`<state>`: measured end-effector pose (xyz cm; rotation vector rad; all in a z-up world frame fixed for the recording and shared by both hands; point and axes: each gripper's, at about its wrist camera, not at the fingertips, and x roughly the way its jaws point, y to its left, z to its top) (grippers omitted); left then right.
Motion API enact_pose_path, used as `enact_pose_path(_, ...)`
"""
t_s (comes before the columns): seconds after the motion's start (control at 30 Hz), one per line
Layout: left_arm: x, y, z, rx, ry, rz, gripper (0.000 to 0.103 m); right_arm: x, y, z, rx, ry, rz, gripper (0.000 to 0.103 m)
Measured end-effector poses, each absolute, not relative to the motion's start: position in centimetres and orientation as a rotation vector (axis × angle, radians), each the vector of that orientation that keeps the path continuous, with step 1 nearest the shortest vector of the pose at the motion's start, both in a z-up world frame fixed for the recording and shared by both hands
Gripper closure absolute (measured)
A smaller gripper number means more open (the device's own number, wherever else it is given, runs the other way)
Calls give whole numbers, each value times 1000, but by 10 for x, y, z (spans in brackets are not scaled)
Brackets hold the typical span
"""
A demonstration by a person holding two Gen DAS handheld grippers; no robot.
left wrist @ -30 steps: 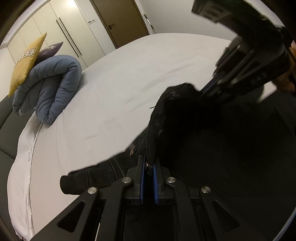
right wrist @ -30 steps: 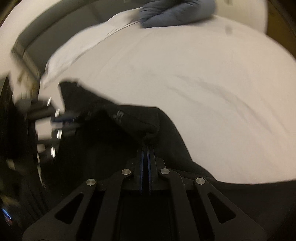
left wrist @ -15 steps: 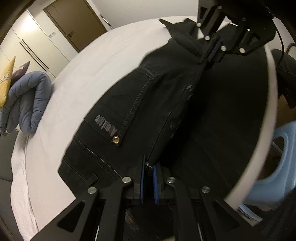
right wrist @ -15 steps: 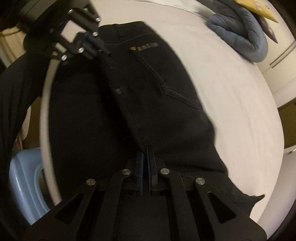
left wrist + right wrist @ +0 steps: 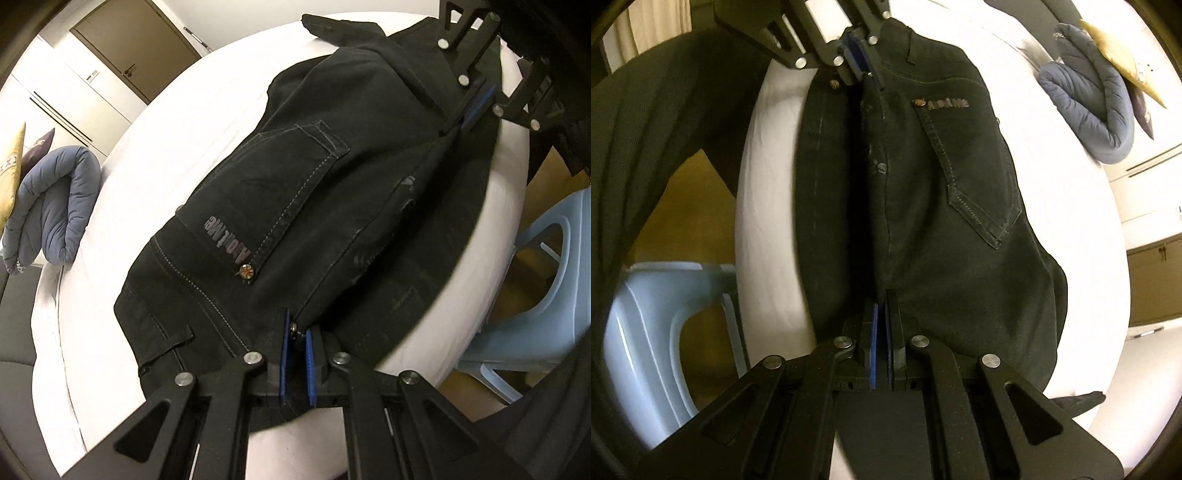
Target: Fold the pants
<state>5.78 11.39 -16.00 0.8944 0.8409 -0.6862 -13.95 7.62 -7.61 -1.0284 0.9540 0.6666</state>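
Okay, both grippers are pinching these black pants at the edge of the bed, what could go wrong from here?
1. The black pants lie close to the bed's edge, partly overhanging it; if released there, they might slide off toward the blue stool.
2. The left gripper and right gripper each pinch only a thin edge of cloth, so a tug could pull it free and spoil the fold.

Left gripper (image 5: 295,339): matte black frame w/ triangular cut-outs in both arms, four round silver screws across the linkage, two thin blue pads (image 5: 283,347) on black finger blocks. Right gripper (image 5: 881,325): same build, black frame, triangular cut-outs, four silver screws, blue pad (image 5: 873,332) beside a darker one. Person: dark ribbed fabric sleeve (image 5: 650,122) at left of right-wrist view; dark garment edge, lower right corner of left-wrist view.
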Motion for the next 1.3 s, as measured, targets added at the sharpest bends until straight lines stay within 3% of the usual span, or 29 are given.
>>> enact_pose_path(0.53, 44, 119, -163, 824, 864, -672, 94, -134, 63, -70, -1044, 962, 679, 101)
enact_pose_path(0.6, 49, 121, -163, 806, 862, -666, 91, -133, 55, -70, -1046, 960, 670, 101)
enact_pose_path(0.67, 53, 125, -160, 781, 875, -661, 67, -137, 51, -74, -1032, 964, 655, 101)
enact_pose_path(0.77, 58, 132, -151, 751, 901, -637, 42, -138, 47, -80, -1016, 964, 637, 100)
enact_pose_path(0.87, 58, 142, -138, 721, 949, -665, 37, -138, 46, -80, -1006, 956, 627, 100)
enact_pose_path(1.1, 79, 129, -101, 525, 923, -629, 37, -132, 47, -85, -958, 951, 588, 99)
enact_pose_path(1.3, 112, 67, -128, 319, 996, -649, 37, -124, 32, -76, -663, 961, 525, 94)
